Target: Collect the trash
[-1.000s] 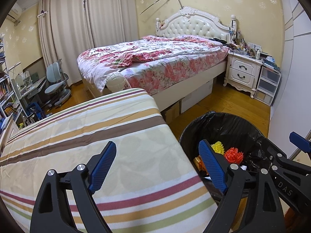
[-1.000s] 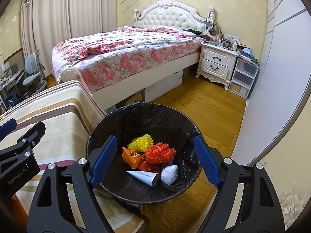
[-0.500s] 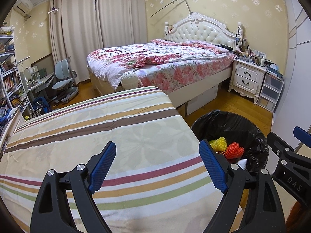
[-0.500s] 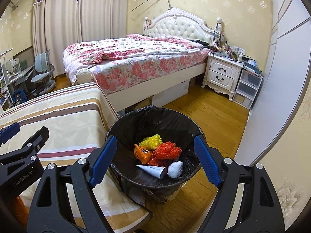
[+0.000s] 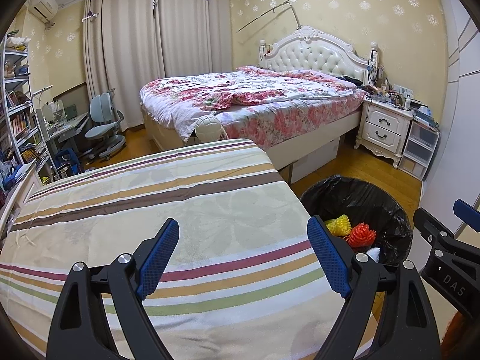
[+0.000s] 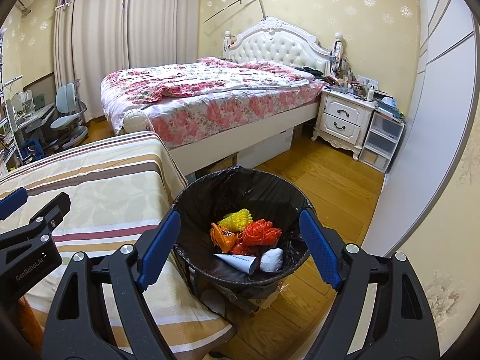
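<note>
A black-lined trash bin [image 6: 210, 192] stands on the floor beside the striped table [image 6: 99, 180]. Inside lie a yellow foam net [image 6: 235, 218], an orange net [image 6: 259, 232], an orange wrapper [image 6: 222, 238], a white paper cone [image 6: 238, 261] and a white crumpled wad [image 6: 271, 259]. My right gripper [image 6: 238, 250] is open and empty above the bin. My left gripper [image 5: 243, 256] is open and empty above the striped tablecloth [image 5: 150, 210], with the bin [image 5: 375, 198] at its right. The right gripper's body [image 5: 450, 258] shows at the right edge of the left wrist view.
A bed with a floral quilt [image 5: 255, 96] stands behind the table. A white nightstand [image 5: 385, 126] and plastic drawers [image 5: 420, 147] are at the far right by a white wardrobe [image 6: 435, 120]. A desk, chair [image 5: 102, 120] and bookshelf [image 5: 18, 114] are at the left. Wooden floor [image 6: 330, 180] surrounds the bin.
Both grippers have pulled back and risen. The bin looks smaller and farther in both views, and more of the striped table shows. Both stay open and empty.
</note>
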`<move>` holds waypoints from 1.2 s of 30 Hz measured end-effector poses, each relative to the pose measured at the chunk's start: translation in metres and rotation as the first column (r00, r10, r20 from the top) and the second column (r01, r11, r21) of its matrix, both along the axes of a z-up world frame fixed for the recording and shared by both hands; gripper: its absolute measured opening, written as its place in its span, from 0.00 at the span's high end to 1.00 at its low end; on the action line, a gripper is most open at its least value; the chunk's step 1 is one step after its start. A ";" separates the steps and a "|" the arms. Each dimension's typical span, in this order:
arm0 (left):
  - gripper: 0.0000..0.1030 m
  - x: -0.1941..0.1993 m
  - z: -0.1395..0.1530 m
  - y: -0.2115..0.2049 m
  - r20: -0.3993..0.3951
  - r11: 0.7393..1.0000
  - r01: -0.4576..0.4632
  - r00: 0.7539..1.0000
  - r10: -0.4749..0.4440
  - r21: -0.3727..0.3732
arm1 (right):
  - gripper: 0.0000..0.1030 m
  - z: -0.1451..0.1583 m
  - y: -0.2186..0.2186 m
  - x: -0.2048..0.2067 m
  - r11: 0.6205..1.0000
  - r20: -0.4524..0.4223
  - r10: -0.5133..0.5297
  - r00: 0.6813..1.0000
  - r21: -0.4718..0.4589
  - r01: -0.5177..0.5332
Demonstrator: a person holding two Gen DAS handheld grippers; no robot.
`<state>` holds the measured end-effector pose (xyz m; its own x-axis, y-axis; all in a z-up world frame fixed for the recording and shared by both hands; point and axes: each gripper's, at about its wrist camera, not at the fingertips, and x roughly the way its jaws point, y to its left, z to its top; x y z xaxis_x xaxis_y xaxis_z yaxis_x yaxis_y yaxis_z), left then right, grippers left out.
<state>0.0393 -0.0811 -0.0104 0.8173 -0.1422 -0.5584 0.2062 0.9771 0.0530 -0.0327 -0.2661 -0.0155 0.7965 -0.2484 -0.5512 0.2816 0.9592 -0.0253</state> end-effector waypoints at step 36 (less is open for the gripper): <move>0.18 -0.004 0.002 -0.003 -0.003 1.000 0.000 1.000 0.000 -0.002 | 0.22 -0.001 0.001 0.000 1.000 0.000 0.001 1.000 0.000 -0.001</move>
<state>0.0351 -0.0845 -0.0081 0.8157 -0.1438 -0.5603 0.2066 0.9771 0.0500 -0.0329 -0.2653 -0.0162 0.7965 -0.2479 -0.5514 0.2810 0.9594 -0.0254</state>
